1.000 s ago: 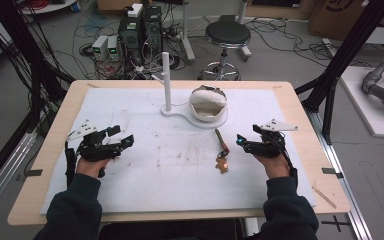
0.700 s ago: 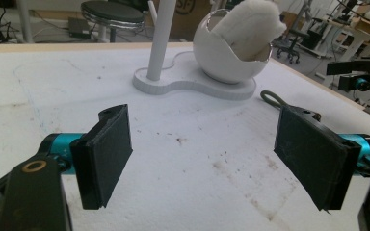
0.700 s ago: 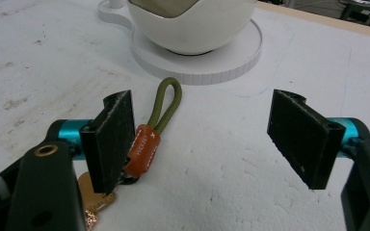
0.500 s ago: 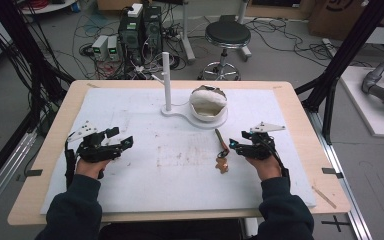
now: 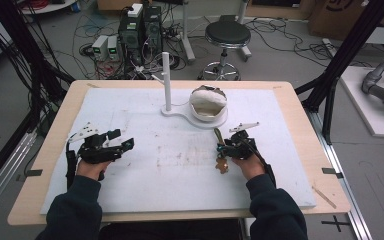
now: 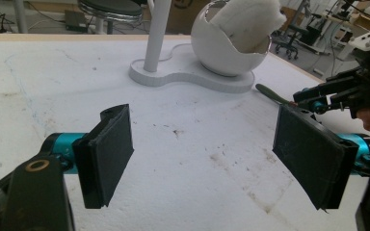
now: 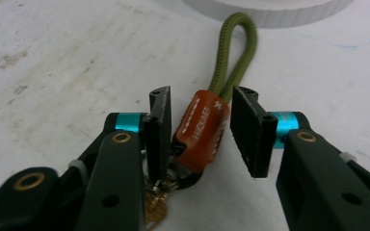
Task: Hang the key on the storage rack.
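Note:
A keychain (image 5: 221, 152) lies on the white mat, right of centre, with an olive cord loop (image 7: 236, 53), an orange leather tag (image 7: 200, 132) and gold keys (image 7: 154, 209). My right gripper (image 7: 200, 120) is low over it, open, one jaw on each side of the tag. The left jaw is almost against the tag; a small gap shows at the right jaw. My left gripper (image 6: 202, 149) hovers wide open over the mat's left part (image 5: 122, 140), holding nothing. In the left gripper view the right gripper (image 6: 318, 94) shows at the far right, beside the cord (image 6: 270, 94).
A white stand with an upright post (image 5: 166, 82) and a cracked white bowl (image 5: 208, 102) stuffed with white cloth sits at the mat's back centre, just beyond the cord. The mat (image 5: 170, 165) covers a wooden table. A stool and cables are on the floor behind.
My right gripper has moved left and down to the keychain, and its jaws now straddle the orange tag. The left gripper has barely moved.

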Demonstrator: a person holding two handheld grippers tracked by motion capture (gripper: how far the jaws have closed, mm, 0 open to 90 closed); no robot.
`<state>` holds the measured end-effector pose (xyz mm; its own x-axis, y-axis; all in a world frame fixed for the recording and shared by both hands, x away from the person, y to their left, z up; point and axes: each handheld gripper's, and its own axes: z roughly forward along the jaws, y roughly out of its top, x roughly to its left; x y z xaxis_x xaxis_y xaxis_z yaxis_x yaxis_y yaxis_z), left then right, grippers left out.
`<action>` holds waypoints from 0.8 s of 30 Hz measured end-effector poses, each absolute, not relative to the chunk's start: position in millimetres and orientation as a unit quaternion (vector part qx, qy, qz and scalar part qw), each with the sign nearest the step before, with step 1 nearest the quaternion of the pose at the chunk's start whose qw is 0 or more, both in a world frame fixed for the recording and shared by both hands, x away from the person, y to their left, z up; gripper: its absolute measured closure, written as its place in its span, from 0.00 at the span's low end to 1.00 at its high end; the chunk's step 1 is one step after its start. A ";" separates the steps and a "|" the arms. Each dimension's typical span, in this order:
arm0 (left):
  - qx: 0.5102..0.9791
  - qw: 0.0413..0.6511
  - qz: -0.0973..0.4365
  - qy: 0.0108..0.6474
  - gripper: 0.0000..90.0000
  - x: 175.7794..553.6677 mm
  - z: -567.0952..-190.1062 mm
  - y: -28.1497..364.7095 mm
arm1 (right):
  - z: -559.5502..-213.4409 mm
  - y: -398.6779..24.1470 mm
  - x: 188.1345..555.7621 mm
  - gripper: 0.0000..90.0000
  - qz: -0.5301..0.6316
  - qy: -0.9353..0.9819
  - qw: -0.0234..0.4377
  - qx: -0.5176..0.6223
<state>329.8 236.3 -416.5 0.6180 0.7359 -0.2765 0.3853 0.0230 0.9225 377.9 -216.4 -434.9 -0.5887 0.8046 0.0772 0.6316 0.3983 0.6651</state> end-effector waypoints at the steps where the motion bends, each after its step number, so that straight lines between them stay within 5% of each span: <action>1: 0.682 0.585 0.151 0.412 0.24 329.5 -416.5 236.5 | -439.4 -210.7 378.1 0.58 0.325 0.834 0.100 0.435; 4: 0.682 0.584 0.151 0.412 0.24 329.6 -416.5 237.2 | -437.1 -210.8 376.3 0.61 0.333 0.838 0.089 0.423; 12: 0.686 0.582 0.147 0.412 0.25 330.8 -417.7 233.5 | -440.1 -204.7 374.0 0.62 0.302 0.852 0.144 0.402; 17: 0.689 0.578 0.146 0.412 0.25 331.5 -419.0 231.9 | -436.4 -197.2 370.0 0.81 0.282 0.864 0.155 0.388; 24: 0.686 0.579 0.149 0.414 0.27 330.5 -418.5 235.1 | -433.5 -198.4 367.9 0.83 0.292 0.863 0.151 0.383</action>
